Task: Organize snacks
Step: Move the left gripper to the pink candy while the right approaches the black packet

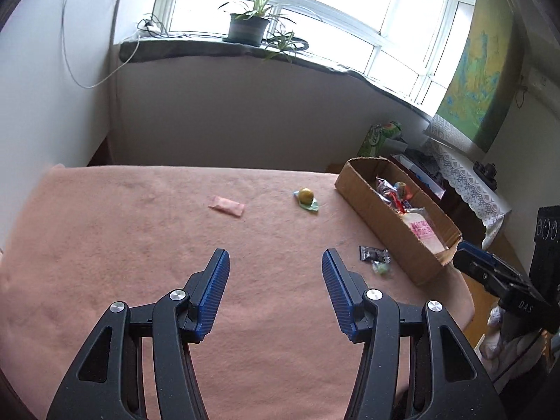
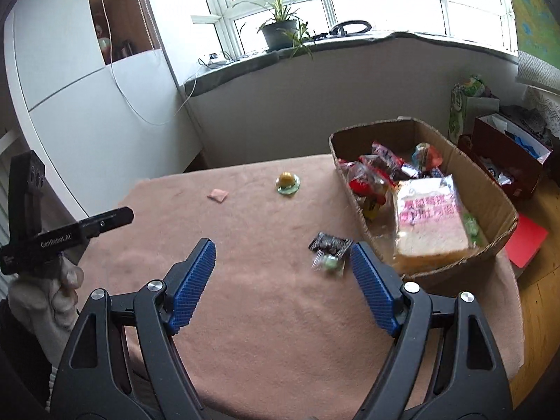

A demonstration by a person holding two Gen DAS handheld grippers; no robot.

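Both grippers' ribbed blue fingers [image 1: 220,287] apart w/ nothing between, over fuzzy pink cloth [image 1: 122,245], cardboard box [image 2: 490,189] nearby.

1. The right tool [image 2: 281,273] is seen with jaws wide apart and nothing between them, above the pink-covered surface [image 2: 245,280].
2. A cardboard box [image 2: 490,189] is set at two o'clock, filled with snack packets and a wrapped bread loaf [image 2: 430,220].
3. A black packet [image 2: 329,244] and a green candy [image 2: 329,264] lie just beside the box.
4. A yellow sweet [image 2: 287,179] and a pink packet [image 2: 217,195] lie toward twelve o'clock.
5. The left tool [image 2: 115,217] is seen at nine o'clock.
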